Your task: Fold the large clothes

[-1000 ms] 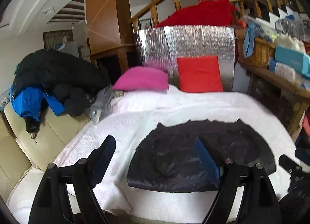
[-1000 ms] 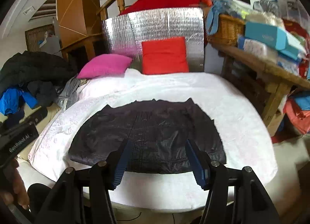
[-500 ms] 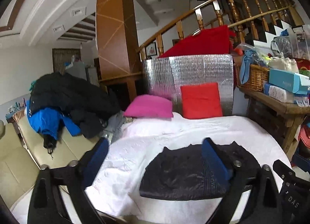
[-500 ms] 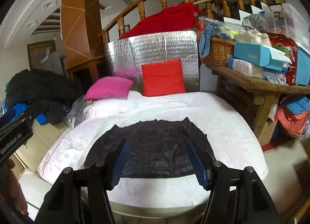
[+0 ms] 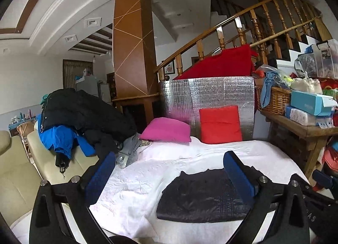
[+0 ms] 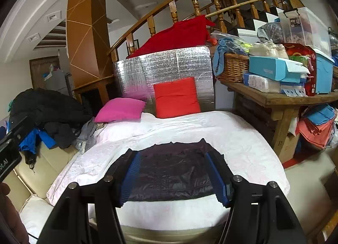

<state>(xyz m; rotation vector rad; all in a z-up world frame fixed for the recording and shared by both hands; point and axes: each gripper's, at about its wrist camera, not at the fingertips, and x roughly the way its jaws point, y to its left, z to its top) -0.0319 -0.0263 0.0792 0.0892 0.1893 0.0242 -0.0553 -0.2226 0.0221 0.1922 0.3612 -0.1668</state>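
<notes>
Lying flat on the white bed cover (image 6: 243, 138), the folded dark jacket (image 6: 173, 172) rests near the front edge, with its short side toward the cameras. In the right wrist view it sits at 6 o'clock, seen between the blue fingers (image 6: 131, 176) of the right gripper (image 6: 174, 177), which are spread wide and hold nothing. In the left wrist view the same jacket (image 5: 202, 199) is at about 5 o'clock, and the left gripper (image 5: 169, 172) has its fingers (image 5: 238, 172) also spread far apart, above the cover and not touching the cloth. At 12 o'clock behind the bed stand a pink cushion (image 6: 119, 109) and a red cushion (image 6: 176, 97), which leans on a silver foil board (image 6: 164, 66). At 9 o'clock a pile of black and blue clothes (image 5: 78, 117) lies on a cream sofa (image 5: 19, 172). At 3 o'clock a wooden table (image 6: 281, 98) carries boxes and a basket (image 6: 232, 66).
</notes>
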